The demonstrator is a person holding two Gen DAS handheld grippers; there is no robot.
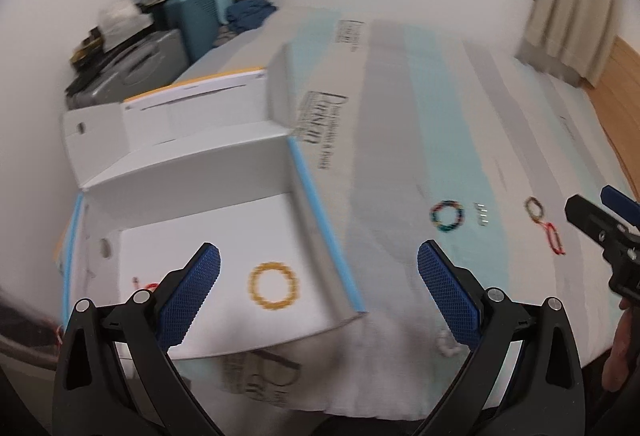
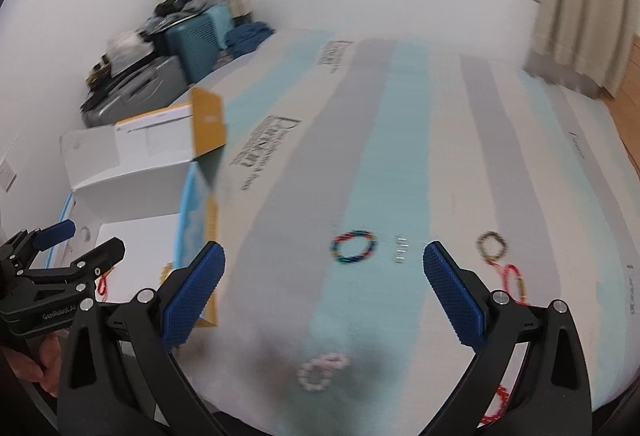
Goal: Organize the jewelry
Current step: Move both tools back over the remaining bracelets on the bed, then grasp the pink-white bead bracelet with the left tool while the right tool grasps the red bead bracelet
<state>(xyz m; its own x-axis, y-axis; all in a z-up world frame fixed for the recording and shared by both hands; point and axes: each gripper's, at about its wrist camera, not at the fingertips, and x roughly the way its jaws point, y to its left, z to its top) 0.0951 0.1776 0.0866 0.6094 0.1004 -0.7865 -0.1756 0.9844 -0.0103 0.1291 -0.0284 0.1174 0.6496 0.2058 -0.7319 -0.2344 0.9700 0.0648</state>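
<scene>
While both tools stand spread and hold nothing, the amber bead bracelet [image 1: 274, 287] lies as a closed ring on the white box [image 1: 224, 236] floor between the left gripper [image 1: 319, 290] fingers; the multicoloured bracelet [image 2: 354, 246] lies ahead of the right gripper [image 2: 324, 290]

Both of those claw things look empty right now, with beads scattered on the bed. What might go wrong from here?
Three things, possibly:
1. The tiny silver pieces lie loose on the bedspread; wide pads may push them into the fabric.
2. The brown bracelet touches the red one, so the right gripper might drag both.
3. The left gripper hangs over the box wall; reaching for the multicoloured bracelet could bump it and shift the yellow bracelet inside.
</scene>
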